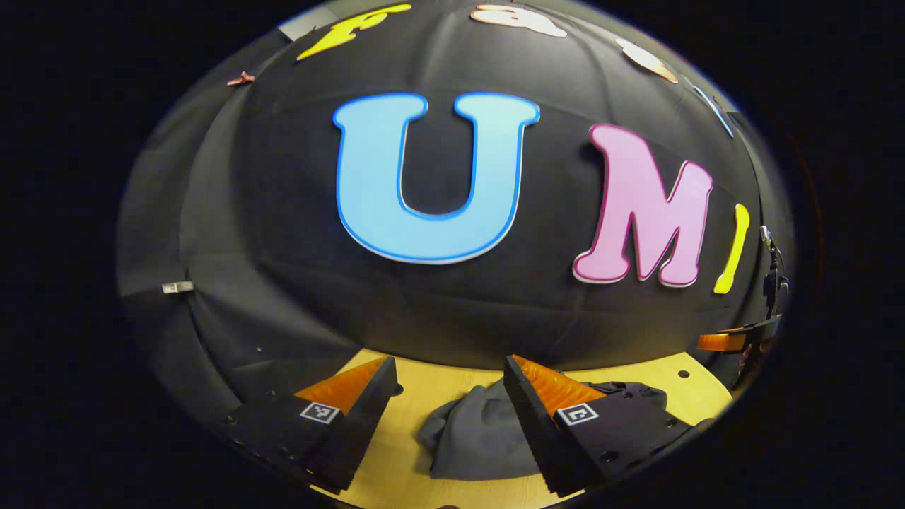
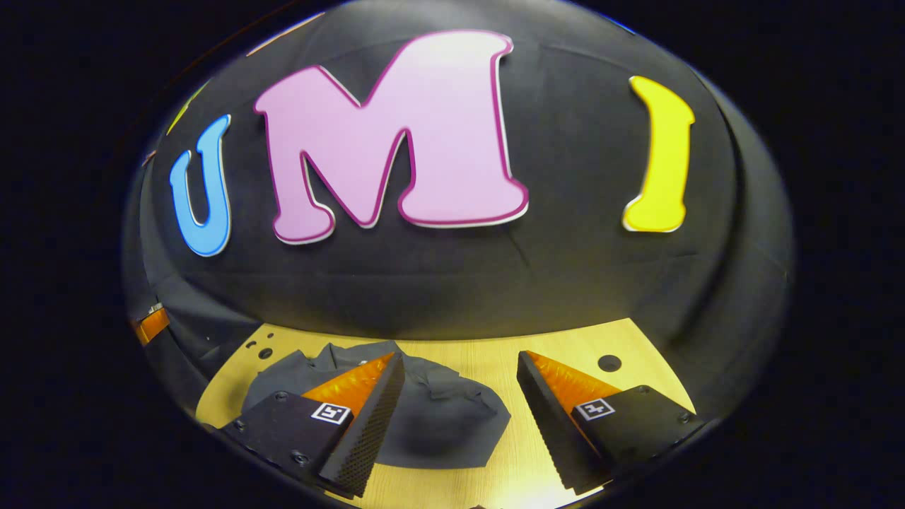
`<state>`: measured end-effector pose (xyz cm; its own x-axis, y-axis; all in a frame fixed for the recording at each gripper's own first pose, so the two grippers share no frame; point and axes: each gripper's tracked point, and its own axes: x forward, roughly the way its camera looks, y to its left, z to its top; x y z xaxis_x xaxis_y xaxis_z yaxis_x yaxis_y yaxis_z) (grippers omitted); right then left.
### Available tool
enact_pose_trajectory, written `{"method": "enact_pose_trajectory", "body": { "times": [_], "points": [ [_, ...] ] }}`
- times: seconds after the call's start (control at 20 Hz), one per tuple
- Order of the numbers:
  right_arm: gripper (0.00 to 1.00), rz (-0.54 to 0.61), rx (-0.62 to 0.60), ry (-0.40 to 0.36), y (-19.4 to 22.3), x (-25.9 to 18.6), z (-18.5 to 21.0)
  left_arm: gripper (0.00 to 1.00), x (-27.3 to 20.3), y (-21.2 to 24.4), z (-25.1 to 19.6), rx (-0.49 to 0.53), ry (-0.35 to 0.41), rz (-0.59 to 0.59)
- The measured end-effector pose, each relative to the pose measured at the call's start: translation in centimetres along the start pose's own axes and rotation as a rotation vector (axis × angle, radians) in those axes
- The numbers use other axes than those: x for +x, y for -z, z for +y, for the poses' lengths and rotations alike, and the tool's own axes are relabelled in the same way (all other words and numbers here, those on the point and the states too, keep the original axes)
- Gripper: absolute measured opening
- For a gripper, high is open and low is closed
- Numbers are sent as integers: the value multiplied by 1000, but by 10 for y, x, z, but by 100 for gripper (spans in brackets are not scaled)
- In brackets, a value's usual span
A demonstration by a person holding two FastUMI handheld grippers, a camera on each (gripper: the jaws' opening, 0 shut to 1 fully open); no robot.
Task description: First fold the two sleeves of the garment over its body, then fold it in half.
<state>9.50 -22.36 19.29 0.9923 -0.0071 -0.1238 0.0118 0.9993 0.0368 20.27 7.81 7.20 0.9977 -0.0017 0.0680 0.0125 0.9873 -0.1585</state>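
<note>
A dark grey garment (image 1: 481,435) lies crumpled on the wooden table (image 1: 424,396), just ahead of my left gripper (image 1: 449,396), whose fingers stand wide apart with nothing between them; its right-hand finger (image 1: 541,406) covers part of the cloth. In the right gripper view the same garment (image 2: 438,417) lies bunched at the lower left on the table (image 2: 495,353). My right gripper (image 2: 459,389) is open above it, and its left-hand finger (image 2: 368,410) hides part of the fabric. The other gripper (image 1: 735,343) shows at the right edge of the left gripper view.
The black cloth wall (image 1: 452,311) rises right behind the table's far edge. Small round holes (image 2: 609,363) dot the tabletop. Bare wood lies to the right of the garment in the right gripper view. A gripper tip (image 2: 150,324) pokes in at that view's left edge.
</note>
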Motion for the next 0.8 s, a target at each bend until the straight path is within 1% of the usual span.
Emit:
{"method": "enact_pose_trajectory", "body": {
  "times": [0.1, 0.25, 0.3, 0.4, 0.45, 0.5, 0.6, 0.75, 0.8],
  "points": [
    [99, -43, 20, 23, -7, -34, 1, 96, -32, -18, -3, 12, 13, -39],
    [99, -92, 24, 43, -6, -79, 8, 95, -77, -30, -10, 18, 52, -75],
    [99, -99, 18, 49, -3, -92, 11, 96, -91, -29, -13, 13, 64, -68],
    [98, -91, 6, 42, 13, -117, 20, 95, -120, -20, -22, -10, 111, -41],
    [98, -88, 13, 33, 19, -128, 26, 96, -133, -18, -25, -22, 123, -37],
    [98, -86, 22, 22, 26, -140, 33, 96, -145, -13, -24, -24, 124, -33],
    [98, -85, 22, 1, 39, -158, 46, 96, -165, -4, -16, 5, 99, -37],
    [98, -50, -7, -17, 64, -175, 54, 95, -188, 20, -4, 105, 56, -20],
    [99, -39, -10, -13, 70, -180, 55, 96, -194, 26, -3, 123, 61, -17]
  ]
}}
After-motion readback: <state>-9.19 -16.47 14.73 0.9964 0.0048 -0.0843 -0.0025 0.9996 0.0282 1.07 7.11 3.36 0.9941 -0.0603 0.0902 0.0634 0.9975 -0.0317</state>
